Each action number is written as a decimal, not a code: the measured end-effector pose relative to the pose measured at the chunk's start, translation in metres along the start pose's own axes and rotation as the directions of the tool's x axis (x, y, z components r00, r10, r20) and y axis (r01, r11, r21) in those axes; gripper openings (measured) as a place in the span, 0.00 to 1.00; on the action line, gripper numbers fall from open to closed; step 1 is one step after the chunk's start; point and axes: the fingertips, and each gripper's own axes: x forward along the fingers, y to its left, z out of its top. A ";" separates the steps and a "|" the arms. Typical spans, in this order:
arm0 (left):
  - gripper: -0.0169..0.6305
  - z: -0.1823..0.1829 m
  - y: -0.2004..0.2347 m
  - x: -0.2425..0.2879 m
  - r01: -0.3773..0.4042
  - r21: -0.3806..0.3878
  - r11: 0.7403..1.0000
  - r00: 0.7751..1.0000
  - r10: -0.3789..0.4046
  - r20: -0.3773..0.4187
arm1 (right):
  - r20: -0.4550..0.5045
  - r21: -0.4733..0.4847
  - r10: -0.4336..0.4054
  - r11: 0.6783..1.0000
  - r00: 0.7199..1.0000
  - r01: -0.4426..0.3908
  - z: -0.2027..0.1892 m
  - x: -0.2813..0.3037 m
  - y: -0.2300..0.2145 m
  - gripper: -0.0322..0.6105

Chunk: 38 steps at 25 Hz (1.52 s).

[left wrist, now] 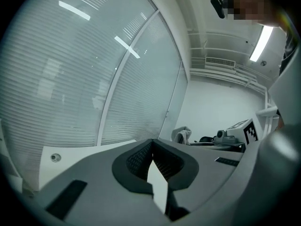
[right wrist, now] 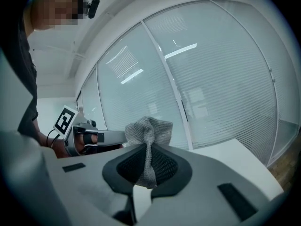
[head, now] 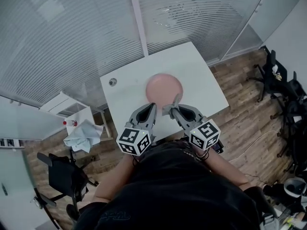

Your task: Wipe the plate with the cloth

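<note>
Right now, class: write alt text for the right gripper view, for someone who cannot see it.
The right gripper is shut on a grey cloth that bunches up above its jaws. Behind are a white table, a glass wall with blinds, and the left gripper at the picture's left.

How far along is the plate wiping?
Done: the cloth is pinched in the right gripper. In hand: both grippers are at the plate's near edge; the left gripper is shut and empty. Left: the wipe itself; whether the cloth touches the plate can't be told.
</note>
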 end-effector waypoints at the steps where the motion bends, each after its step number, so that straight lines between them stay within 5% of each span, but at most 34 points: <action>1: 0.05 -0.001 0.008 -0.003 -0.011 -0.009 1.000 1.000 0.011 0.000 | -0.007 0.002 0.007 1.000 1.000 -0.007 -0.001 0.006 0.002 0.11; 21: 0.05 0.005 0.091 -0.005 -0.169 -0.147 0.975 0.984 0.176 0.040 | -0.096 0.050 0.060 0.997 0.994 -0.055 -0.013 0.066 -0.026 0.11; 28: 0.05 -0.001 0.100 0.024 -0.161 -0.144 0.976 0.986 0.167 0.028 | -0.136 0.072 0.059 0.996 0.989 -0.050 -0.020 0.078 -0.060 0.11; 38: 0.05 -0.067 0.138 0.062 -0.202 -0.190 0.961 0.972 0.172 -0.162 | -0.288 0.079 0.030 0.997 0.957 -0.007 -0.073 0.102 -0.112 0.11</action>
